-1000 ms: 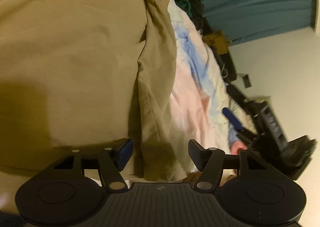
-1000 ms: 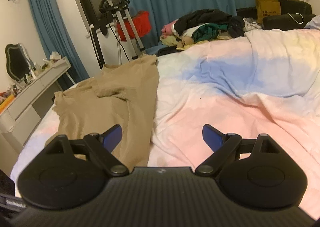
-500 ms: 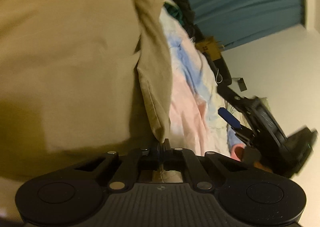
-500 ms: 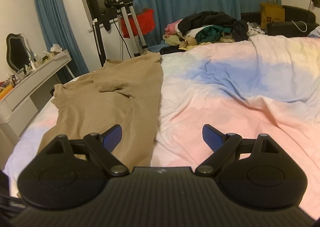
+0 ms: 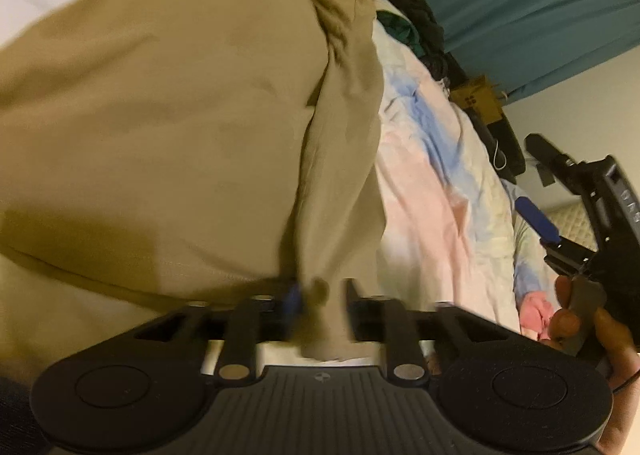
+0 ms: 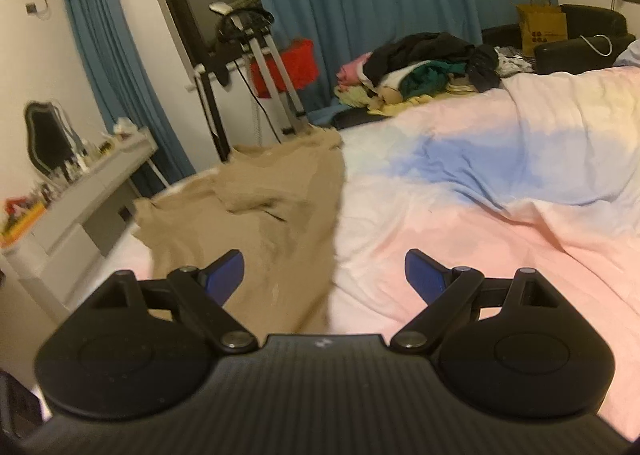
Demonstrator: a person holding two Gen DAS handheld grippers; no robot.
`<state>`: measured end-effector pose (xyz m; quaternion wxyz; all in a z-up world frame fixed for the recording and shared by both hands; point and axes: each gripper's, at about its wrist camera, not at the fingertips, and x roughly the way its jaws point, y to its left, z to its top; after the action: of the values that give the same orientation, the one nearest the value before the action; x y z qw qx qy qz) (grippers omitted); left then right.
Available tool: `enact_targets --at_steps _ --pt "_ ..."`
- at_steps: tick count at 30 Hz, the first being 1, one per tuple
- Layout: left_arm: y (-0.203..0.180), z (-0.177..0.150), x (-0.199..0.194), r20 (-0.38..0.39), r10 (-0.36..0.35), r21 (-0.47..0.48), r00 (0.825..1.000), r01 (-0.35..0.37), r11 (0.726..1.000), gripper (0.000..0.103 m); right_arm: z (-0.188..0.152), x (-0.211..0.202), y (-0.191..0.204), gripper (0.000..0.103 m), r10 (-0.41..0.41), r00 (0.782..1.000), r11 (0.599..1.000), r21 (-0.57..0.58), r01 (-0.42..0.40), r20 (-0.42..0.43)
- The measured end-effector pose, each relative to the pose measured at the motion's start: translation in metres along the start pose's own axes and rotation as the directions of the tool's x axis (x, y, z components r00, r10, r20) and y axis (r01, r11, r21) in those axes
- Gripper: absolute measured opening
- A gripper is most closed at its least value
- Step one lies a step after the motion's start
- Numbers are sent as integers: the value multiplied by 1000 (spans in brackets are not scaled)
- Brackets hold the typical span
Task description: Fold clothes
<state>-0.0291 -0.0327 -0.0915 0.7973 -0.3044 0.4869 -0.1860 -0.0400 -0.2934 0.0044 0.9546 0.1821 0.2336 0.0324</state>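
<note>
Left wrist view: the left gripper (image 5: 320,295), jaws opening around the tan garment (image 5: 180,115)'s near corner, faces its length running far across the bed (image 5: 420,195); the right gripper (image 6: 324,271) gapes empty.

No legible words anywhere, dark blocky marks on the yellow paper bag (image 6: 543,27) too small to read, pale markings on the right gripper (image 5: 538,223) body blurred
</note>
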Motion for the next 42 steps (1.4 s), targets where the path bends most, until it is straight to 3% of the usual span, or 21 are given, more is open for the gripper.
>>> enact_targets --at_steps 2,8,15,21,24,25,26,27,30,33,34,36,38,40,42 --pt "-5 12 -12 41 -4 -13 999 5 1000 59 12 -3 9 89 18 999 1000 20 -18 32" --pt "-18 92 0 144 7 -59 990 1 998 76 42 20 22 89 49 991 994 89 -60 123" --pt "-12 198 83 259 54 -118 964 -24 993 76 14 78 -20 89 -9 997 989 147 -4 83" --pt "7 263 154 335 102 -159 937 -50 986 76 12 118 -47 89 -7 999 972 233 -4 46" --pt "5 285 174 386 133 -115 913 -96 989 64 6 137 -49 89 6 1000 973 233 -9 14" --pt "2 291 177 395 135 -86 909 -110 990 43 4 142 -50 89 12 1000 973 232 -12 0" --pt "-2 297 180 404 137 -57 904 -125 991 10 2 147 -50 89 17 1000 973 230 -14 -12" --pt "-6 303 182 418 146 -23 897 -150 988 7 0 153 -50 89 22 1000 974 227 -16 -22" --pt "-27 318 180 485 216 95 848 -296 950 7 -2 161 -52 89 27 999 973 229 -20 -27" --pt "-36 329 184 530 303 113 792 -420 900 7 -4 166 -52 89 24 999 973 229 -16 -31" --pt "-37 330 187 528 320 117 787 -440 890 7 -5 168 -52 89 22 999 973 229 -14 -33" --pt "-36 330 191 499 323 120 804 -433 893 9 -6 169 -51 89 21 999 976 219 -13 -37" --pt "-35 323 186 478 292 106 828 -385 917 31 -6 168 -51 89 19 999 978 208 -11 -37" --pt "-38 313 179 458 284 120 842 -375 919 46 -6 165 -49 89 15 1000 981 195 -10 -26" --pt "-42 297 165 442 275 147 854 -372 917 53 -4 161 -46 89 12 1000 984 177 -9 -12"
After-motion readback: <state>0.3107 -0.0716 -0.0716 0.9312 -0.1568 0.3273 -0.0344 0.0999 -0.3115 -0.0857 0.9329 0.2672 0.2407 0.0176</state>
